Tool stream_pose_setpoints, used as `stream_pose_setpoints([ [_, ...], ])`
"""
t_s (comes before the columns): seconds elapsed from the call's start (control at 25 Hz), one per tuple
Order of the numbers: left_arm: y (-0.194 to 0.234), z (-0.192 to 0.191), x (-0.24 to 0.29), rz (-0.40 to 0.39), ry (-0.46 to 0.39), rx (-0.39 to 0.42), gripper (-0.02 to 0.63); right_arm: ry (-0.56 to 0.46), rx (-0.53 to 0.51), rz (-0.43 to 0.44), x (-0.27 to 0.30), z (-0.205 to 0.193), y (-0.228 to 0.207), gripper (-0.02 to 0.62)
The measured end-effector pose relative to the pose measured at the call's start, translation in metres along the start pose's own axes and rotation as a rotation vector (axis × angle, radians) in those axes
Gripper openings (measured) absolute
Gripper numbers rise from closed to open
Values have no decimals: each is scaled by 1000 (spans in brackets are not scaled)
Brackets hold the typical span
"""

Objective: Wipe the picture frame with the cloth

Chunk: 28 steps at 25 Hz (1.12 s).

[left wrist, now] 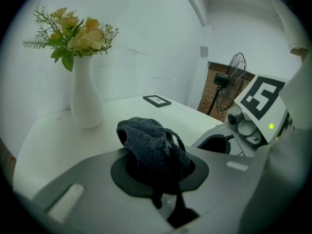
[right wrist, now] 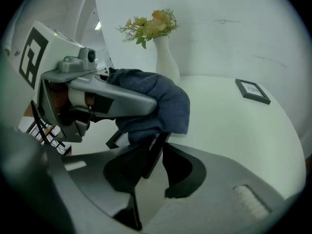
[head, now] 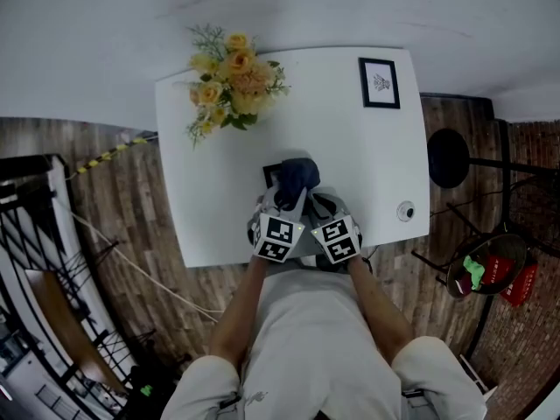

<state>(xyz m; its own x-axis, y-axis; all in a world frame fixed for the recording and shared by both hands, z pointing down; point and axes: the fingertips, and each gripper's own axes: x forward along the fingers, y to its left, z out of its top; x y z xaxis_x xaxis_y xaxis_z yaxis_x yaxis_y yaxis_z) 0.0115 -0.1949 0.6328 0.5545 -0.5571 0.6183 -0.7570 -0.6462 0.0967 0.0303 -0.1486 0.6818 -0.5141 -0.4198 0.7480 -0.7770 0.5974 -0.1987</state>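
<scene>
Left gripper (left wrist: 161, 182): jaws closed tight on a bunched dark blue cloth (left wrist: 152, 143), which rises out of the jaw opening. No gap shows between the jaws in its own view.

Right gripper (right wrist: 148, 168): jaws nearly together, clamped on the edge of a thin black picture frame (right wrist: 154, 152). The frame stands tilted up from the jaws, with one lower corner showing at centre left of the right gripper view.

Cloth and frame: the cloth lies draped over the upper part of the held frame and touches it. In the head view both sit just below centre, over the near part of the white table (head: 367, 173), with only the frame's left corner visible beside the cloth. The two grippers are side by side, close together.

Other items: a second frame (head: 379, 83) lies flat at the upper right of the table, well apart from the grippers. A white vase (left wrist: 87, 104) of yellow flowers (head: 229, 81) stands at the upper left.
</scene>
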Motion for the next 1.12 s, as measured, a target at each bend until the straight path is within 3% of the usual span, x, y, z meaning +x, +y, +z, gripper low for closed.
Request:
stream_pose_setpoints([
  [0.44, -1, -21, 31, -2, 122, -10, 81, -16, 12, 9, 2, -2, 1, 77],
  [0.68, 2, -25, 32, 21, 152, -4, 81, -25, 14, 2, 1, -1, 1, 77],
  [1.12, 27, -37, 16, 85, 169, -83, 81, -25, 23, -18, 1, -2, 1, 75],
])
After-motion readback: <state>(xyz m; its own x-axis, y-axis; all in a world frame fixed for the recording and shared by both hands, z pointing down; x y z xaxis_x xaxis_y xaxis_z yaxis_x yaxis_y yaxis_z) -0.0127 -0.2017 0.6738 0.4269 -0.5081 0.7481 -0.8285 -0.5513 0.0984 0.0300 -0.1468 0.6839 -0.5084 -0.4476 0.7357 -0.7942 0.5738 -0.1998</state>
